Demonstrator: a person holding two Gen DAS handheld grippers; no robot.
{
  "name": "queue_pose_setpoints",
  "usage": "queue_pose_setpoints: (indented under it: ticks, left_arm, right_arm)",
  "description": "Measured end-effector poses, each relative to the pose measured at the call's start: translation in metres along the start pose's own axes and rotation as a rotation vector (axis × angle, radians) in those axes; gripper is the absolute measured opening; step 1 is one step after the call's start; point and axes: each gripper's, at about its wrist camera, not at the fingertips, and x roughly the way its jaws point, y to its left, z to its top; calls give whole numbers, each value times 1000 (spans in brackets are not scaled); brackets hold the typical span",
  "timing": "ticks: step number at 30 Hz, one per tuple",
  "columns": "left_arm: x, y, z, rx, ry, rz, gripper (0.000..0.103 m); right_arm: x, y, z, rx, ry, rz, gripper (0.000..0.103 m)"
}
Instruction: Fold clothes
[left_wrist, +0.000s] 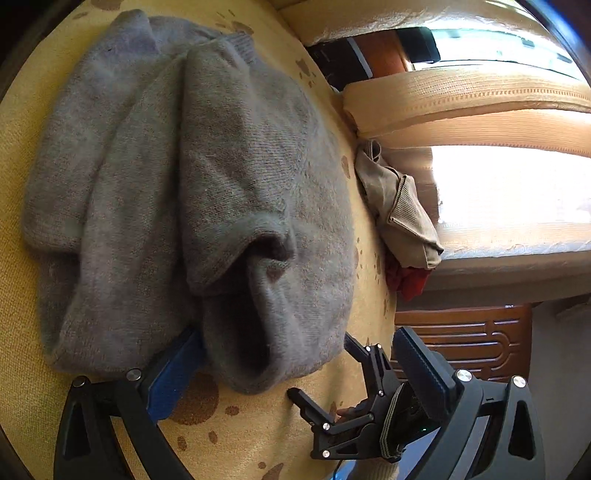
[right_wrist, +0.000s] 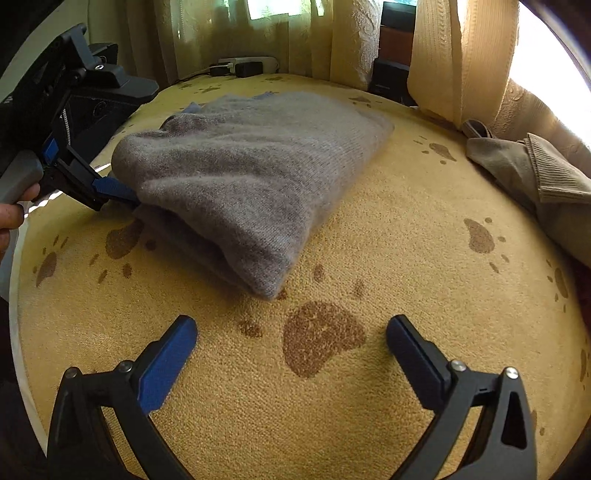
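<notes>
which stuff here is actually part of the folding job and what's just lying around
Part of the job:
grey sweater, part folded
left gripper, open, one finger tucked under the sweater's edge
right gripper, open, holding nothing

Just lying about:
beige garment at the mat's edge
red cloth
power strip
curtains

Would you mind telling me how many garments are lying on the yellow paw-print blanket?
3: a grey knitted sweater mid-blanket, a beige ribbed-cuff garment at the curtain edge, and a red cloth beneath it; more may be hidden.
</notes>
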Motion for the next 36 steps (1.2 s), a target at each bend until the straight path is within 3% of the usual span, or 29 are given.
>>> queue_pose_setpoints:
  ticks: [9, 16, 19, 22, 26, 31, 36]
  left_arm:
    - [16, -18, 23, -65, -16, -114, 103]
    - [13, -20, 27, -17, -24, -81, 103]
    - [8, -18, 27, 0, -29, -71, 103]
    - [1, -14, 31, 14, -41, -77, 103]
    - [-2, -11, 37, 11, -35, -105, 103]
    - [-6, -17, 45, 28, -21, -120, 103]
    - [-12, -24, 53, 51, -22, -122, 103]
  right_arm:
    - [-1, 1, -2, 1, -10, -2, 103]
    - [-4, 5, -2, -14, -20, -22, 103]
    - [-17, 24, -2, -157, -95, -127, 91]
    - [-39, 58, 2, -376, -249, -295, 90]
    - [-45, 105, 5, -680, -429, -440, 91]
    - [-12, 131, 22, -821, -412, -418, 90]
    - [25, 147, 38, -948, -397, -537, 89]
